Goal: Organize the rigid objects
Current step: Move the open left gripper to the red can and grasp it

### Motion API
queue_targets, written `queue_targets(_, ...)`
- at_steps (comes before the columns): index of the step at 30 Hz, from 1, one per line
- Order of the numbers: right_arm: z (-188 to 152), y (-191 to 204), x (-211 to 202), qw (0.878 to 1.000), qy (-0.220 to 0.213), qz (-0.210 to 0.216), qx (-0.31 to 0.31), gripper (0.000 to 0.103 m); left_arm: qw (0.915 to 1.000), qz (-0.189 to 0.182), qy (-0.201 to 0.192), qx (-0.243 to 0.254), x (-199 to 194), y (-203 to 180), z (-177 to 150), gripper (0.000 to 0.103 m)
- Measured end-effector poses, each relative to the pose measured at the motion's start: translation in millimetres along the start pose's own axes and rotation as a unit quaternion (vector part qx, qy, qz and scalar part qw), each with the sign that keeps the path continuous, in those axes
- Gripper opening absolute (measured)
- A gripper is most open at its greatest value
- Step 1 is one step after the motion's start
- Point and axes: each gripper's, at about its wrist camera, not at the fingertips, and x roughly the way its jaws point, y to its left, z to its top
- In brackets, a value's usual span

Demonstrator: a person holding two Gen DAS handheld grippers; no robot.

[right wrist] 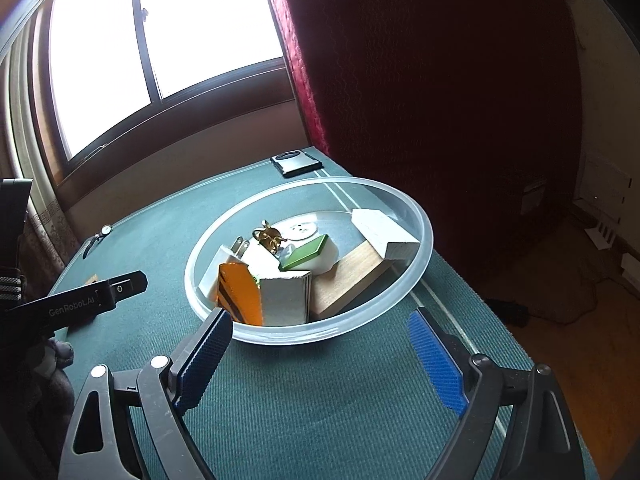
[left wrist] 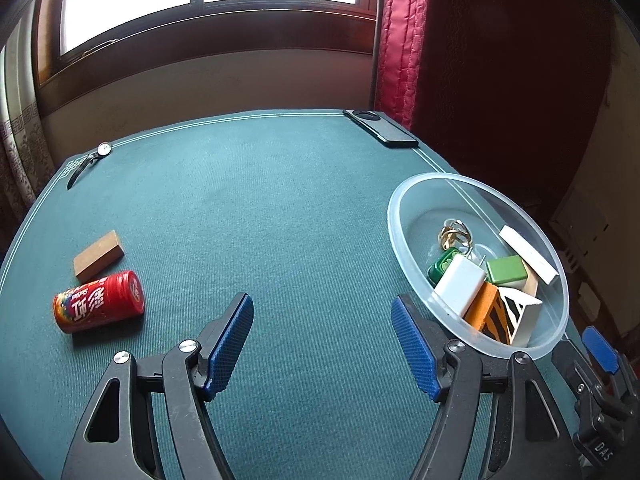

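Both grippers are over the green-covered desk, and neither has hold of anything. The left gripper has its fingers parted with only bare desk cloth between them. The right gripper has its fingers spread wide, nothing between them, just short of the near rim of the clear plastic bowl. The bowl stands near the desk's right edge and holds a white plug adapter, a green tile, an orange striped block, a wooden block, a white box and a gold trinket. Outside the bowl, on the left of the desk, a red canister lies on its side with a brown block just beside it. A wristwatch and a dark phone lie at the far edge, well apart.
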Motion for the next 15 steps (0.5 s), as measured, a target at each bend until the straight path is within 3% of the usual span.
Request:
queue_targets(6,-5.5,16.4,-5.6,0.999,-0.002,0.023,-0.028,0.098,0.9993,0.032,-0.007,-0.019,-7.5,22.6,-4.3,0.082)
queue_targets(15,-15.2,32.5,-5.3,0.997,0.025,0.062,-0.048,0.098,0.995,0.074,-0.033,-0.06,-26.3,71.8,-5.8,0.082)
